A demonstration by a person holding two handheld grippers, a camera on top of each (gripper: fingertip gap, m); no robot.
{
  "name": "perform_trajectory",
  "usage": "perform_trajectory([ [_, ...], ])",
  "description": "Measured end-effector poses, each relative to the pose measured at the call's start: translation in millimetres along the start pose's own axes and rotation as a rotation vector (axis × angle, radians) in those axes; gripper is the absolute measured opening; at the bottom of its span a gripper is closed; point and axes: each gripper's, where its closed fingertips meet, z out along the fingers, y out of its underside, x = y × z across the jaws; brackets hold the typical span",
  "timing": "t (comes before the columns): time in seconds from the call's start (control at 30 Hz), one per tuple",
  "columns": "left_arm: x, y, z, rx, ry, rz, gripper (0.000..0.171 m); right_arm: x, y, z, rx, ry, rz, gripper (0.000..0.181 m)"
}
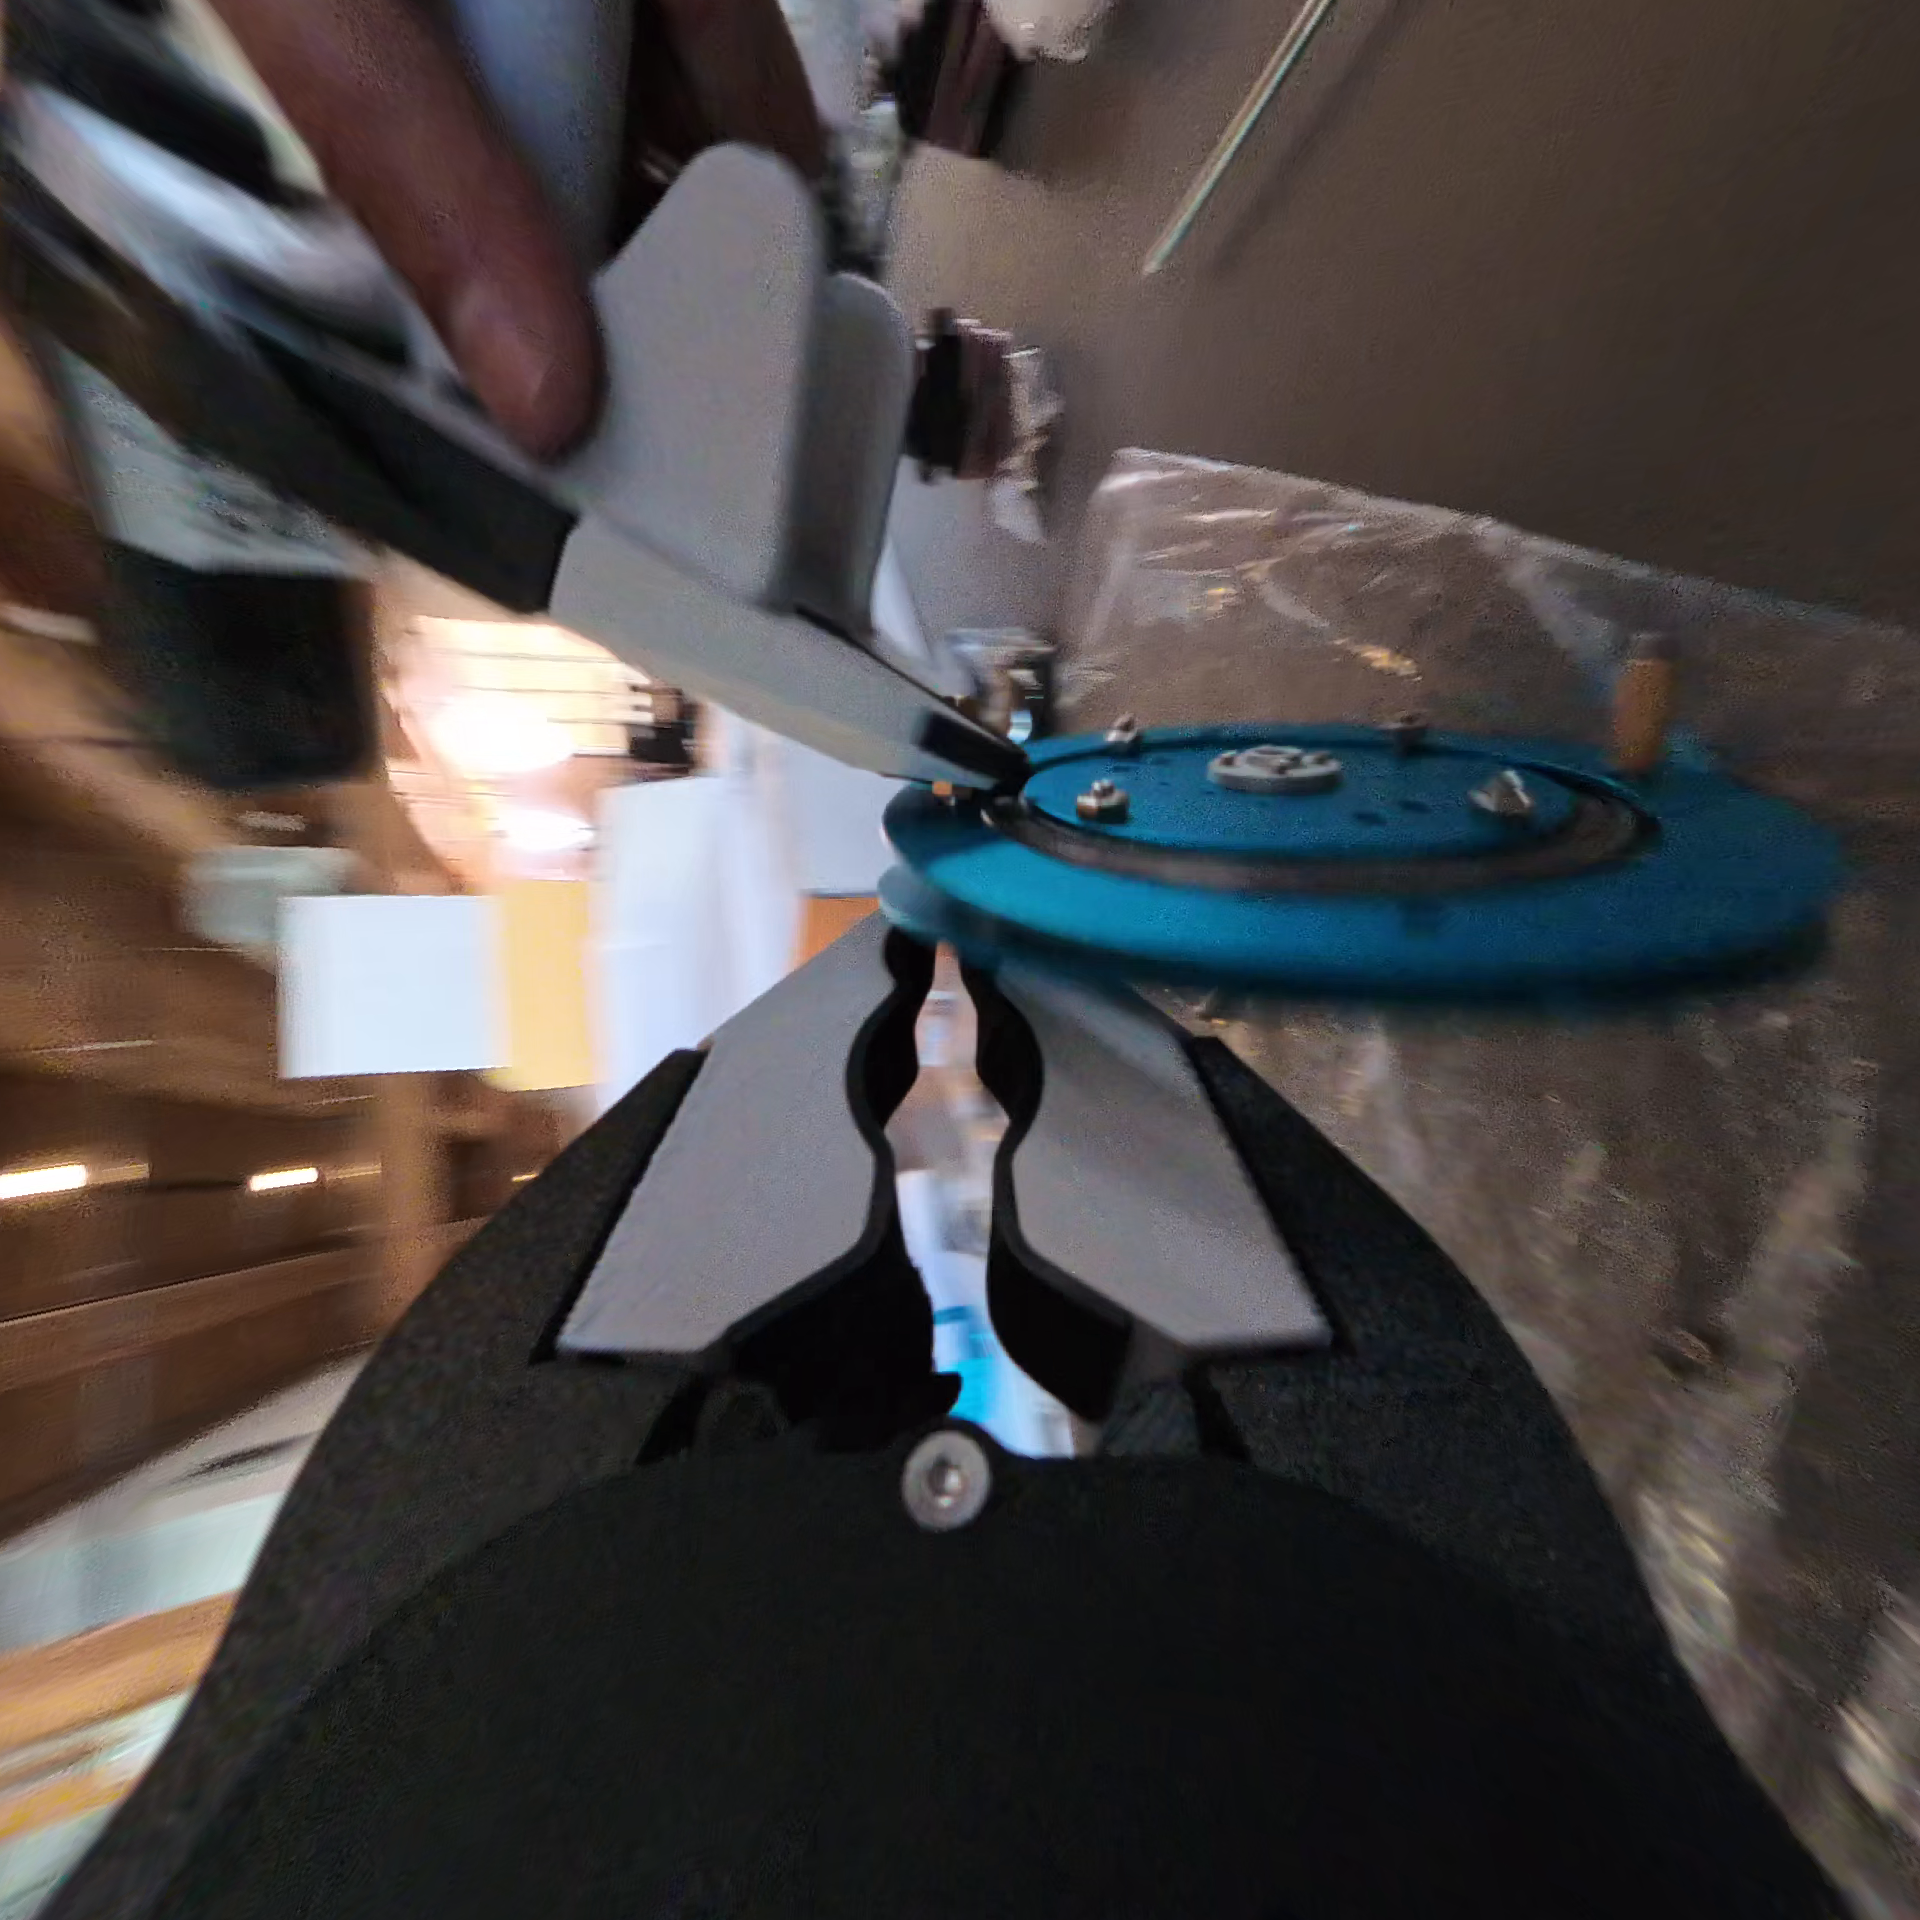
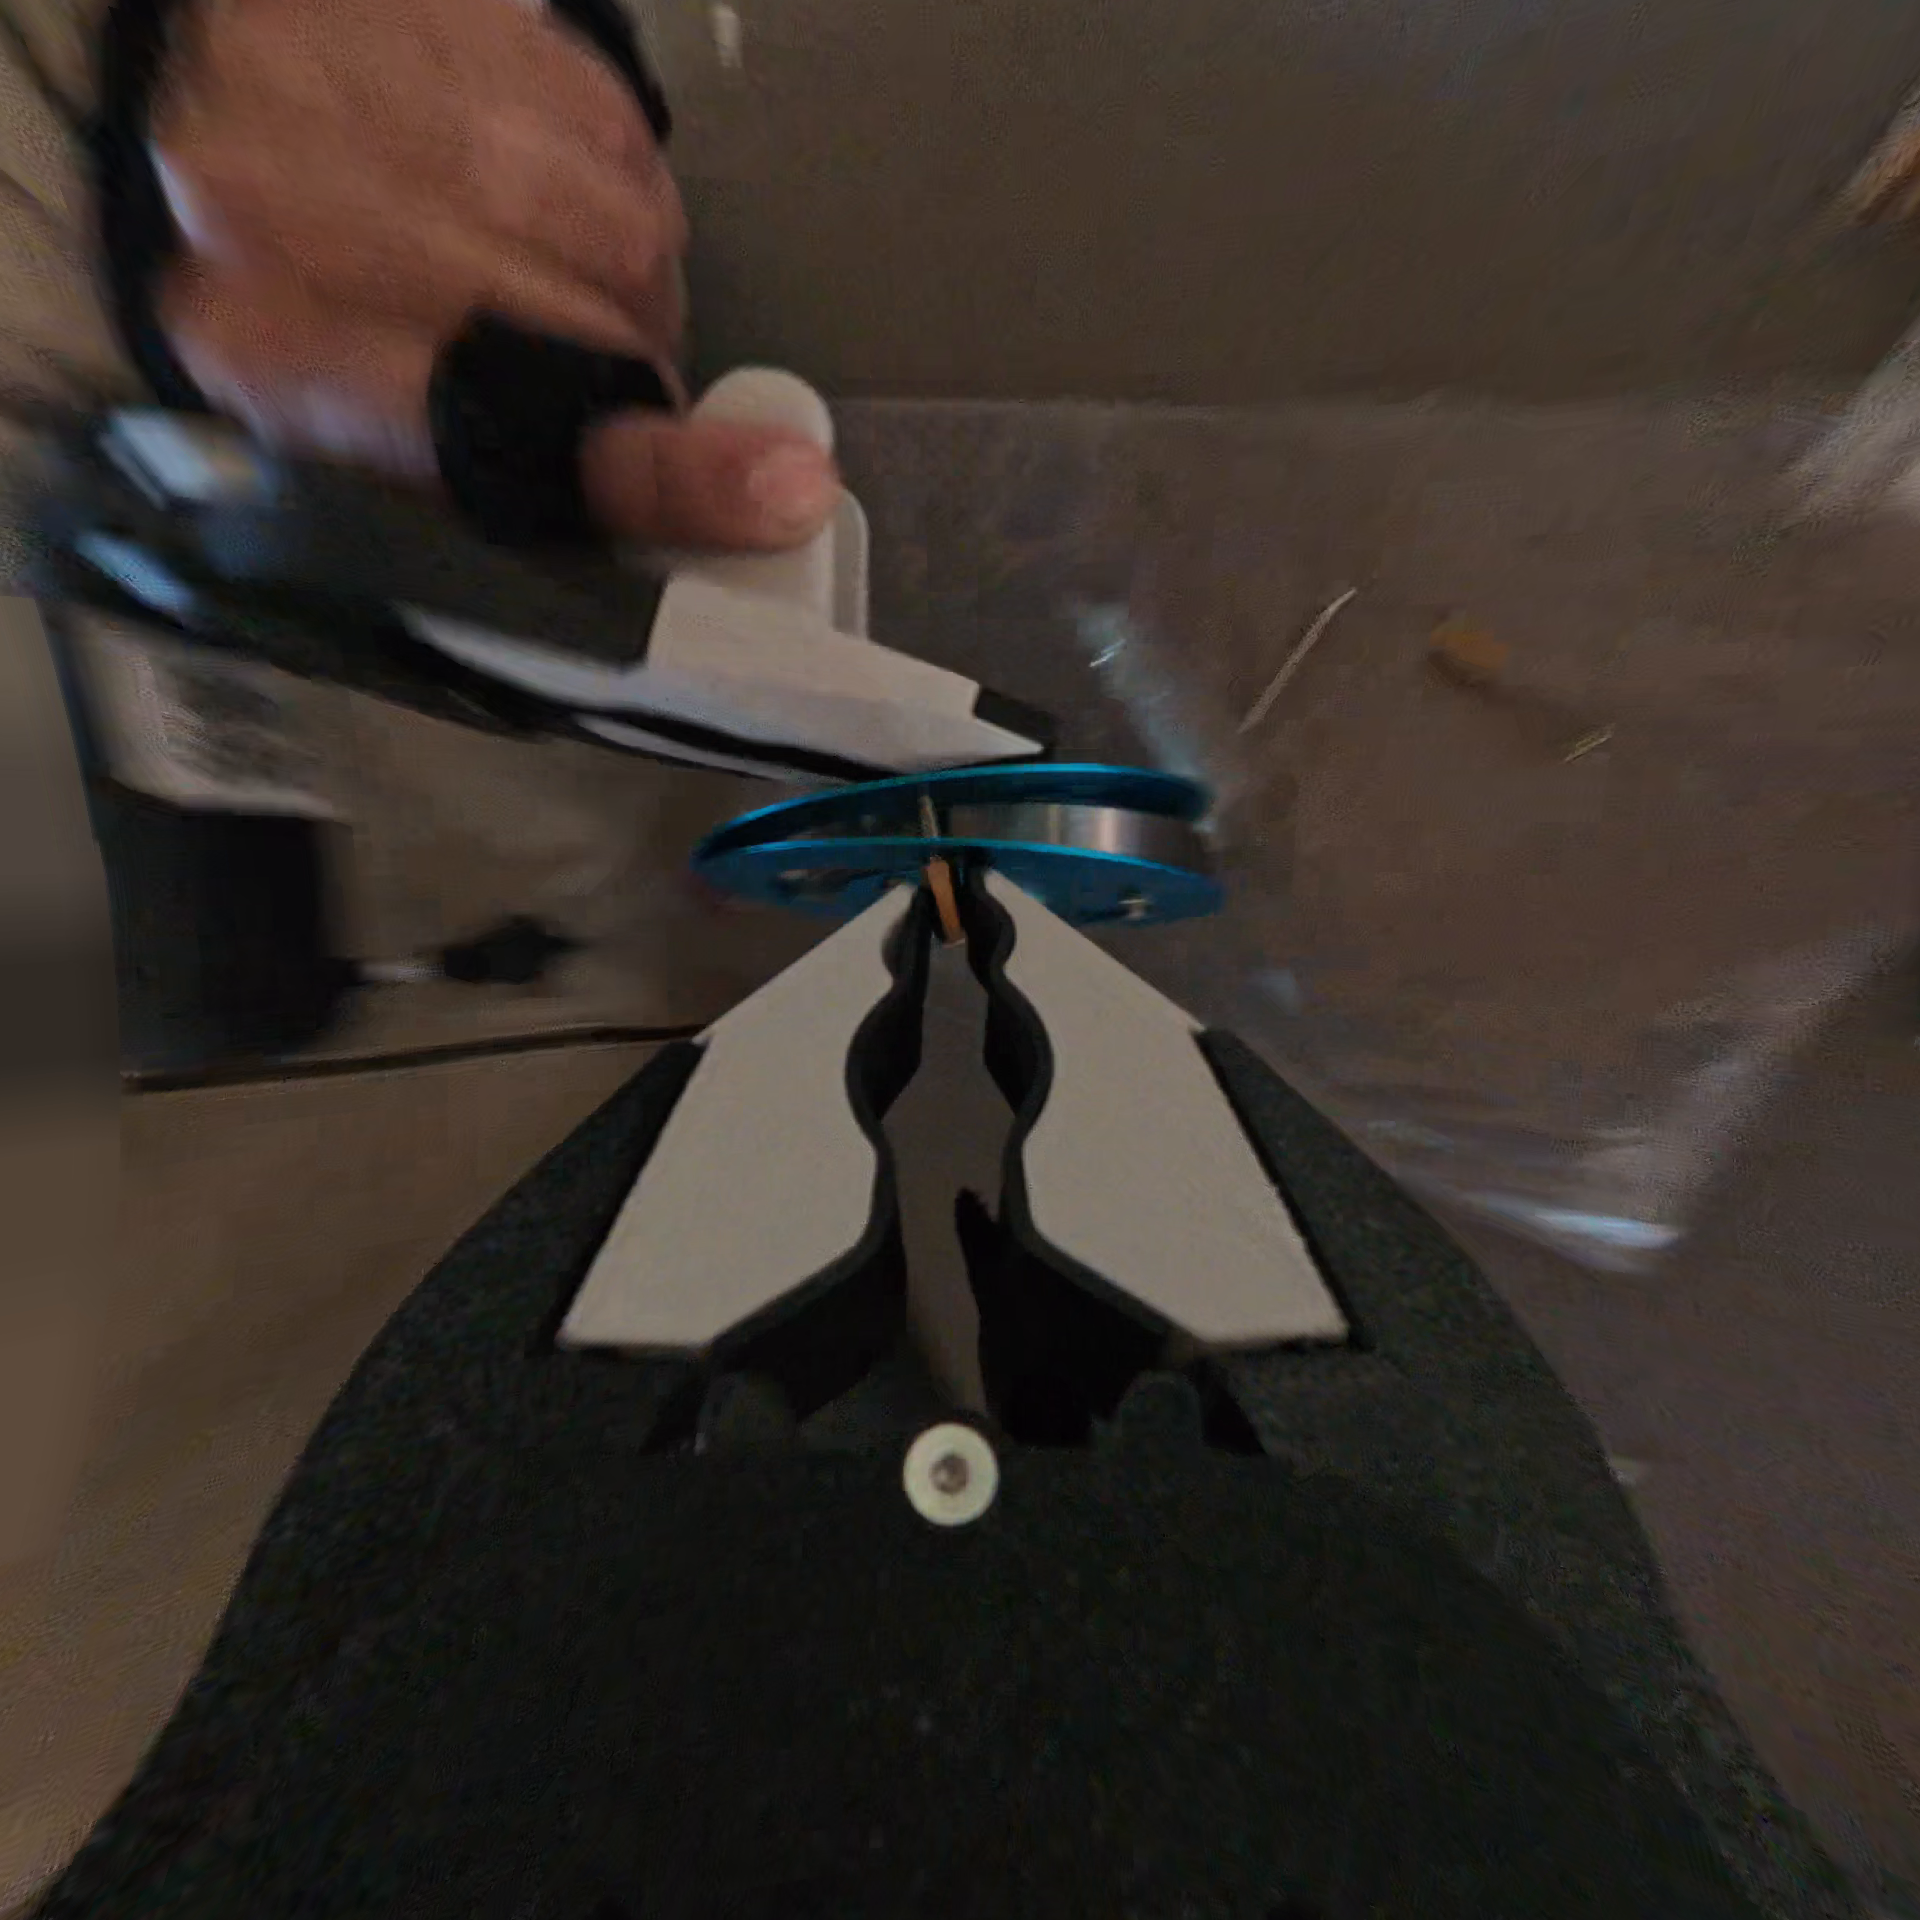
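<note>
A blue two-disc metal assembly has a grey hub, small screws and an upright brass post. My left gripper is shut on its near left rim. My right gripper comes in from the upper left, its tips pinched at a small fitting on the disc's top. In the right wrist view the two blue discs show edge-on with a silver core between them. There my right gripper is shut on a small brass pin at the lower disc's rim. The left gripper rests on the upper disc's edge.
A crinkled clear plastic sheet lies under the assembly on a brown surface, and also shows in the right wrist view. A thin metal rod lies behind. A loose pin and a brass piece lie on the sheet. A hand holds each gripper. Less than 4 cm separates the two grippers' tips.
</note>
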Motion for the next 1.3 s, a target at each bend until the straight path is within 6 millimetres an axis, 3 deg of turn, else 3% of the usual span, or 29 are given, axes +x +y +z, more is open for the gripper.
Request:
perform_trajectory([
  [0.1,-7,-7,-5,-0.008,-0.272,0.177,0.000,-29,8,4,-0.081,-0.497,0.449,0.003],
  [0.2,-7,-4,-6,-0.009,-0.262,0.157,0.000,-35,6,5,-0.055,-0.670,0.537,0.004],
  [0.3,-6,-2,-4,0.009,-0.210,0.100,0.000,-27,2,3,0.010,-0.575,0.450,0.005],
  [0.43,-3,-2,-5,0.025,-0.090,0.001,0.000,-15,-2,-9,0.139,-0.289,0.192,0.014],
  [0.63,0,-3,-6,0.042,-0.023,-0.041,0.001,-8,7,-24,0.232,0.406,-0.323,0.028],
  [0.73,0,-5,-7,0.072,-0.027,-0.074,0.002,-15,13,-8,0.301,0.491,-0.343,0.030],
  [0.83,0,-6,-11,0.085,-0.051,-0.003,0.000,-14,6,0,0.415,0.510,-0.303,0.031],
  [0.9,0,-7,-11,0.091,-0.061,0.005,0.001,-14,1,-3,0.477,0.524,-0.302,0.022],
  [0.93,1,-7,-11,0.095,-0.062,0.002,0.002,-15,-1,-5,0.503,0.530,-0.310,0.008],
  [1.0,2,-5,-11,0.090,-0.070,0.008,0.003,-18,-3,-2,0.512,0.546,-0.345,0.004],
  [1.07,3,-5,-12,0.102,-0.059,-0.006,0.003,-21,-6,0,0.492,0.694,-0.487,0.004],
  [1.17,8,-3,-13,0.131,0.086,-0.118,0.006,-21,-8,0,0.407,0.941,-0.690,0.005],
  [1.3,16,-4,-21,0.204,0.337,-0.329,0.006,-23,-11,3,0.378,1.015,-0.775,0.005],
])
